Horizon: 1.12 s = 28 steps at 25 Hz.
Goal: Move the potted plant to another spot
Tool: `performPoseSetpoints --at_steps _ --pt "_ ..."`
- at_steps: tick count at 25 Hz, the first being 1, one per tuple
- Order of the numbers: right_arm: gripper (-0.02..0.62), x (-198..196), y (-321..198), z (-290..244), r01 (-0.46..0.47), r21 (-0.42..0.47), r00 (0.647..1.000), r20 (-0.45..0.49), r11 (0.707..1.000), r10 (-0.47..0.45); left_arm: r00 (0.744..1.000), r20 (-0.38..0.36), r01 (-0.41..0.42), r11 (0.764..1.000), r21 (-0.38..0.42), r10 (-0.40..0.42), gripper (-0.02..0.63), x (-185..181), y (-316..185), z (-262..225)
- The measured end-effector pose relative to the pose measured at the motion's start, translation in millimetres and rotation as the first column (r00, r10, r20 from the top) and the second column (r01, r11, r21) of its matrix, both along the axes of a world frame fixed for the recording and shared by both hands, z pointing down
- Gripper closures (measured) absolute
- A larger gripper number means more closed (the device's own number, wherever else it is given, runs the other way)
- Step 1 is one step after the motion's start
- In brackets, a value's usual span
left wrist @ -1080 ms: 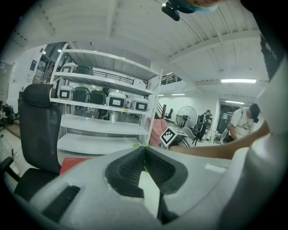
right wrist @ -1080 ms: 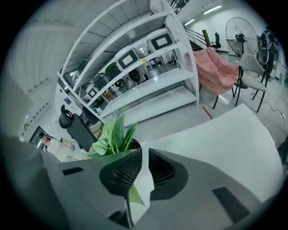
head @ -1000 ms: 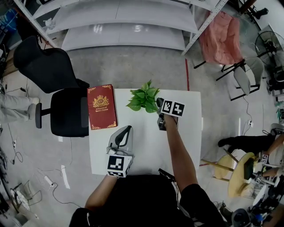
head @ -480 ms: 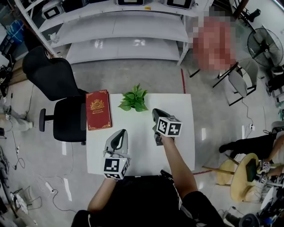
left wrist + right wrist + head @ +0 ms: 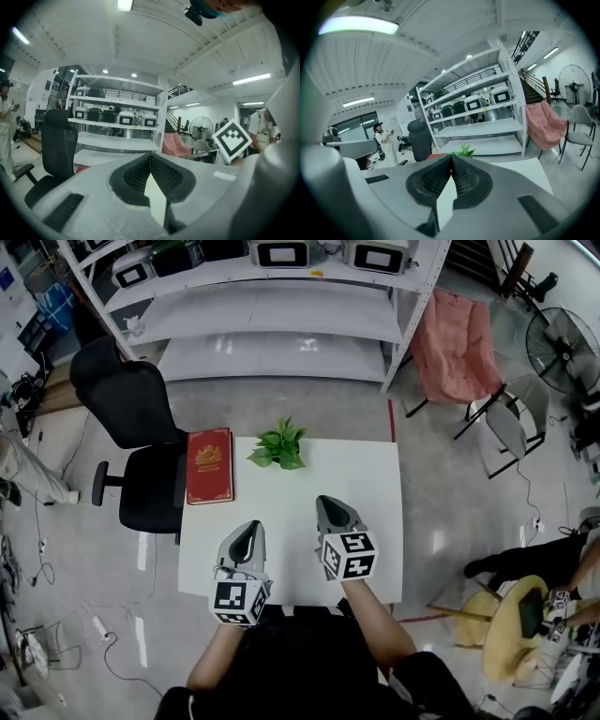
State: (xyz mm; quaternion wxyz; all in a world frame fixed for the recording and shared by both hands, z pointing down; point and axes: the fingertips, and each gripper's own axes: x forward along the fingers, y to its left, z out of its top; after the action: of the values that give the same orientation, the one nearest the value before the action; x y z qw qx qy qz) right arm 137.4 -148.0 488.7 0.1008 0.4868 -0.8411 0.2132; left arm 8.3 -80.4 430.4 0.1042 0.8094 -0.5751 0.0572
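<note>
The left gripper and right gripper hovered side by side over the near edge of the table, each with jaws pressed together on nothing. The plant stood at the far edge, beside a red book and well apart from both, suggesting a rest pose with no grasp under way.

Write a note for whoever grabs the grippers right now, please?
Left gripper: jaws shut, empty, over the near edge of the table.
Right gripper: jaws shut, empty, beside it.
Potted plant: stands free at the far edge, right of the red book.
Done: cannot tell whether it is at its new spot.
Left: if not, a gripper must open and reach for it.
</note>
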Motion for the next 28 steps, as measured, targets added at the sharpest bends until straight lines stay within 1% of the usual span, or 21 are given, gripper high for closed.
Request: performPoseSetpoints --at_steps 2,4,7,12,17,22,28 --pt "0.583 -3.0 21.0 -10.6 0.007 0.034 1.000 -0.008 0.999 -0.007 1.000 0.004 -0.005 1.000 0.011 0.005 0.589 2.1 9.7 -6.1" --pt "0.583 -5.9 41.3 -21.1 0.007 0.056 1.000 0.009 0.998 -0.007 1.000 0.005 -0.002 1.000 0.019 0.002 0.589 2.0 19.2 -11.2" --pt "0.583 -10.4 67.0 -35.4 0.009 0.073 0.999 0.033 0.997 -0.011 1.000 0.000 0.000 1.000 0.027 0.000 0.589 -1.0 30.0 -16.8" --pt "0.583 -23.6 97.0 -51.3 0.020 0.100 0.999 0.038 0.995 -0.024 1.000 -0.016 0.009 1.000 0.021 -0.008 0.589 -14.4 38.2 -15.7" --pt "0.583 -37.3 105.8 -46.0 0.022 0.089 0.999 0.030 0.996 -0.025 1.000 -0.021 -0.015 1.000 0.013 0.016 0.589 -25.5 38.9 -9.2" --pt "0.583 -49.6 105.8 -40.9 0.019 0.077 0.999 0.025 0.997 -0.021 0.998 -0.030 -0.048 0.999 0.009 0.048 0.589 -27.6 35.8 -7.5" --pt "0.583 -59.9 101.2 -39.3 0.013 0.076 1.000 0.017 0.997 -0.015 0.997 -0.044 -0.061 0.998 0.003 0.061 0.589 -34.9 28.4 -2.7"
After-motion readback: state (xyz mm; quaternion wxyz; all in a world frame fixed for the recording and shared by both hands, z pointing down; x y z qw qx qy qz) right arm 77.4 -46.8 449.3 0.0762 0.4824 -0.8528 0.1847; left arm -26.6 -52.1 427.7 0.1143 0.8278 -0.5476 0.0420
